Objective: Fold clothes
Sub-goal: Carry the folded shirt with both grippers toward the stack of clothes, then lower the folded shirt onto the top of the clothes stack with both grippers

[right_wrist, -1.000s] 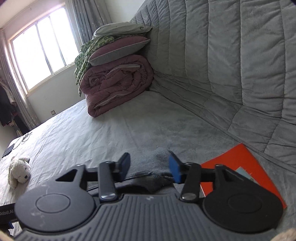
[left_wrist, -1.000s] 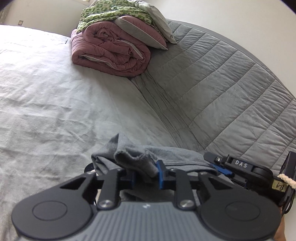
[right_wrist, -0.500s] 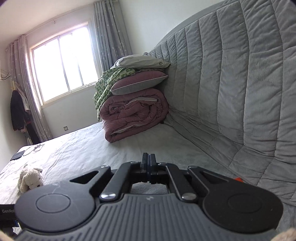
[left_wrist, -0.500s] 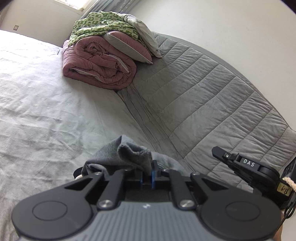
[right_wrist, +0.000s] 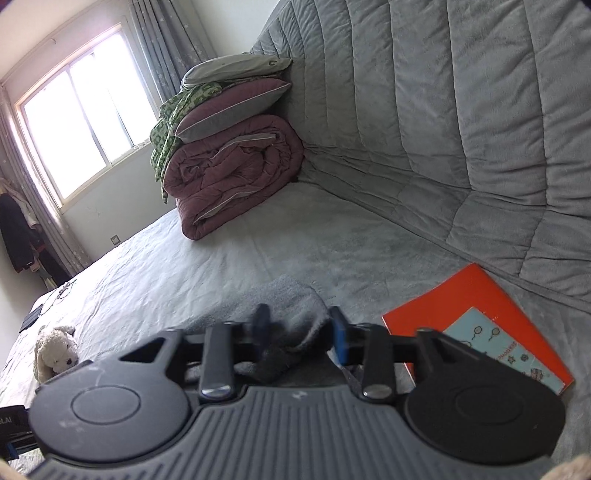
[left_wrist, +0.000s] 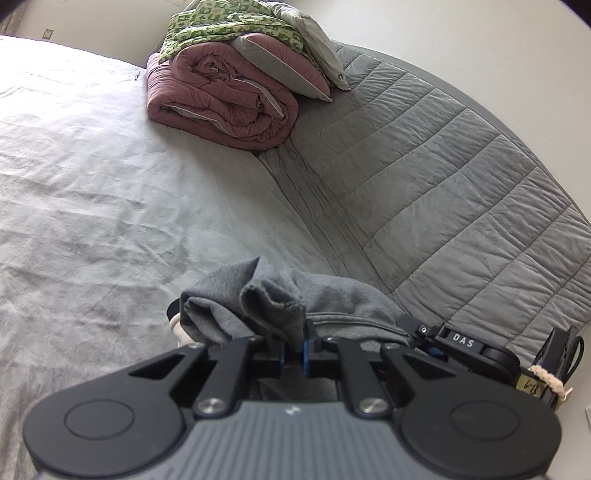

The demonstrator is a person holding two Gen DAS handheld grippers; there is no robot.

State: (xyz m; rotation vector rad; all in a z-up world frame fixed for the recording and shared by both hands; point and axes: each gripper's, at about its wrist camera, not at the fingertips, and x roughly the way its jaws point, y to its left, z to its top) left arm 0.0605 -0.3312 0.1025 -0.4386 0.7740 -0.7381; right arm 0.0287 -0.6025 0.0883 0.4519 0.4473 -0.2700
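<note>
Reopened since a moment ago, right gripper (right_wrist: 300,330) straddles crumpled grey cloth garment (left_wrist: 295,295); left gripper (left_wrist: 293,350) clamped on its raw edge.

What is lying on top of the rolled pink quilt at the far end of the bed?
On the pink quilt lie a pink pillow, a green patterned cloth and a grey pillow uppermost. Anything between them is hidden.

A grey garment (left_wrist: 295,295) lies on a pale grey bed (left_wrist: 92,203); beyond, a maroon duvet (left_wrist: 221,99), a green-and-white patterned blanket (left_wrist: 221,22) and an orange book (right_wrist: 476,317) with a light blue panel.
</note>
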